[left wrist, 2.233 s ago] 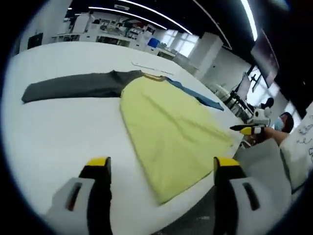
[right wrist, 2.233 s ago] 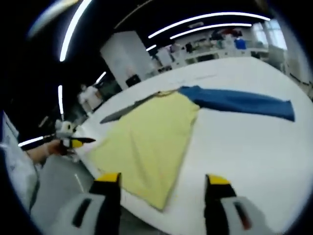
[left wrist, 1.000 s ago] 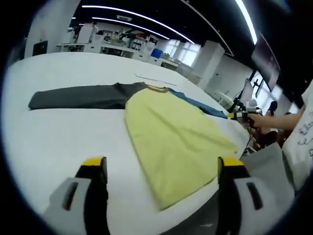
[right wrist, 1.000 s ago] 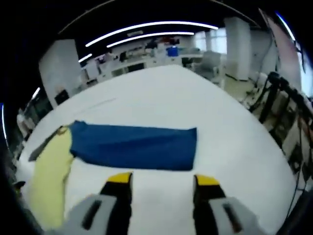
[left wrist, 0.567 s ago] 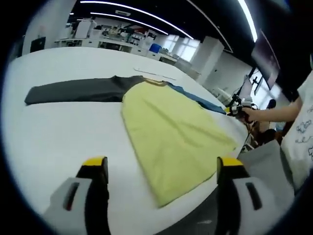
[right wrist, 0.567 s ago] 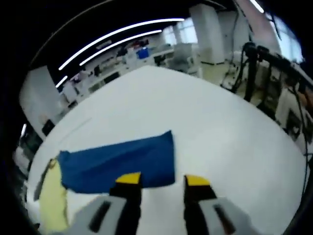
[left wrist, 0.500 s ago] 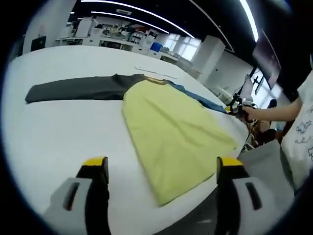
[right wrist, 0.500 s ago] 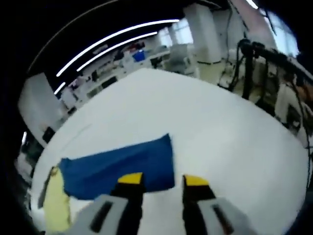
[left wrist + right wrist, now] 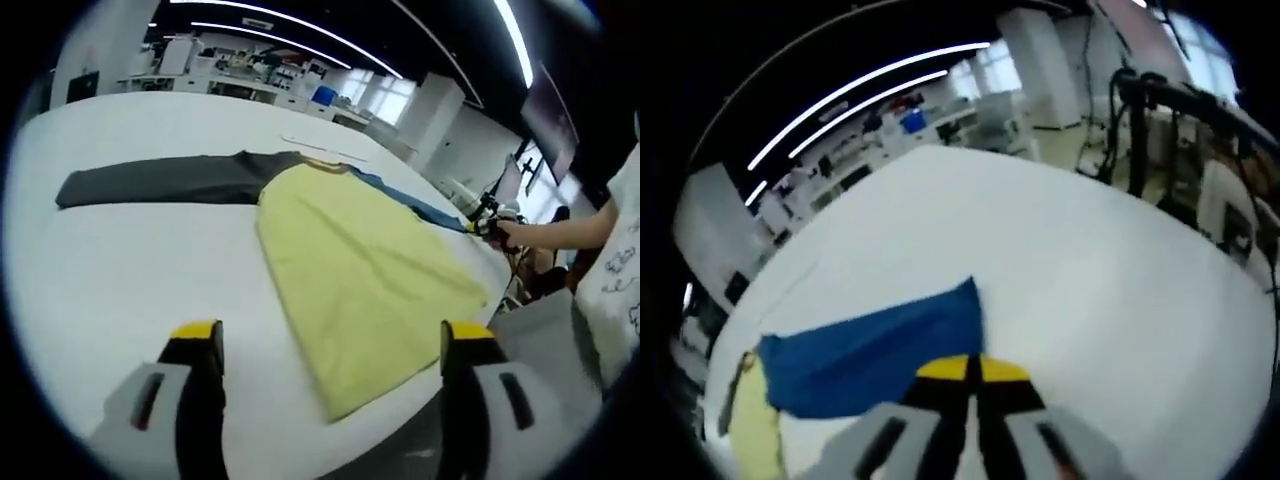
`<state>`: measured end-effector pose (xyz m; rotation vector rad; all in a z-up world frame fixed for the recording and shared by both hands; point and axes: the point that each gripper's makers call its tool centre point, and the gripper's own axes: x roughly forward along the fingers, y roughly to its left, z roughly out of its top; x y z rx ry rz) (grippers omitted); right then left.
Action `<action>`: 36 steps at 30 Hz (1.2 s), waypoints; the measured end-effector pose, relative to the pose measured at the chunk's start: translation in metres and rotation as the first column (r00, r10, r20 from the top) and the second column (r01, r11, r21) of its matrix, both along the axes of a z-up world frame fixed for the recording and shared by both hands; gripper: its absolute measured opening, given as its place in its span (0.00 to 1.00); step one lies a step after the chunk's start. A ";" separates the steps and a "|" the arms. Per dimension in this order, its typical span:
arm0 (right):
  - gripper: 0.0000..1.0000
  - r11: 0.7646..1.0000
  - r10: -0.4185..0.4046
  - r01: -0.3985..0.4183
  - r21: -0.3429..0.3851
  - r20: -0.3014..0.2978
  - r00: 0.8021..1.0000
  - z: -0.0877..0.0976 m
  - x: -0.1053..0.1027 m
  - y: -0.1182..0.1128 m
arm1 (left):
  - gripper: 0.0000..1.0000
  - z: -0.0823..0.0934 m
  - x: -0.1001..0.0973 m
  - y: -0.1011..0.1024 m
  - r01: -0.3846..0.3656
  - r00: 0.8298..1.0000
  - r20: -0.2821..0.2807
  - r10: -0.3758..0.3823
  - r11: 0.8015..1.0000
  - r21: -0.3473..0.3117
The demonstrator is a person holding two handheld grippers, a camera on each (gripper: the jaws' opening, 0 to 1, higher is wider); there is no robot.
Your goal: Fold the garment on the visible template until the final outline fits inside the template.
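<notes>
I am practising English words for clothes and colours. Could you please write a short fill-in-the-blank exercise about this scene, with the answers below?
1. The body of the garment is ___.
2. The right gripper has its jaws closed at the cuff of the ___ sleeve.
3. The left gripper has its jaws ___.
4. The other sleeve is dark ___.

Answers: yellow; blue; open; grey

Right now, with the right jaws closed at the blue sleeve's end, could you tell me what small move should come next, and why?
Probably lift the blue sleeve slightly and carry it toward the yellow body. The right gripper looks shut at its cuff, the sleeve still lies stretched out, and the left gripper hangs open.
</notes>
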<state>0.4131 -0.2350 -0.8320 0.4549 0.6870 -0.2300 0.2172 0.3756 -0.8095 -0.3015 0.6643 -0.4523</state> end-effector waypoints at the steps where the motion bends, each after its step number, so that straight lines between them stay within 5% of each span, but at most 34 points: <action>1: 0.00 1.000 0.019 -0.019 -0.016 0.015 1.000 0.005 0.004 0.000 | 0.87 0.001 0.000 0.000 -0.001 1.000 0.005 0.001 1.000 0.000; 6: 0.00 0.988 0.142 -0.137 -0.076 0.052 0.989 0.027 0.021 0.016 | 0.86 0.003 0.001 -0.001 0.009 1.000 0.023 -0.009 1.000 0.014; 13: 0.00 0.966 0.258 -0.256 -0.032 0.163 0.952 0.066 0.049 0.075 | 0.85 0.009 0.001 -0.007 0.020 0.999 0.037 -0.021 1.000 0.010; 17: 0.00 0.915 0.402 -0.400 -0.049 0.200 0.894 0.081 0.063 0.131 | 0.85 0.014 0.002 -0.005 0.005 0.998 0.055 -0.005 1.000 0.008; 25: 0.00 0.827 0.540 -0.562 0.021 0.248 0.804 0.100 0.076 0.247 | 0.83 0.019 0.003 -0.003 -0.011 0.997 0.078 0.011 1.000 0.000; 36: 0.00 0.706 0.671 -0.706 0.053 0.270 0.691 0.098 0.088 0.355 | 0.83 0.018 0.002 -0.001 -0.013 0.997 0.081 0.013 1.000 -0.004</action>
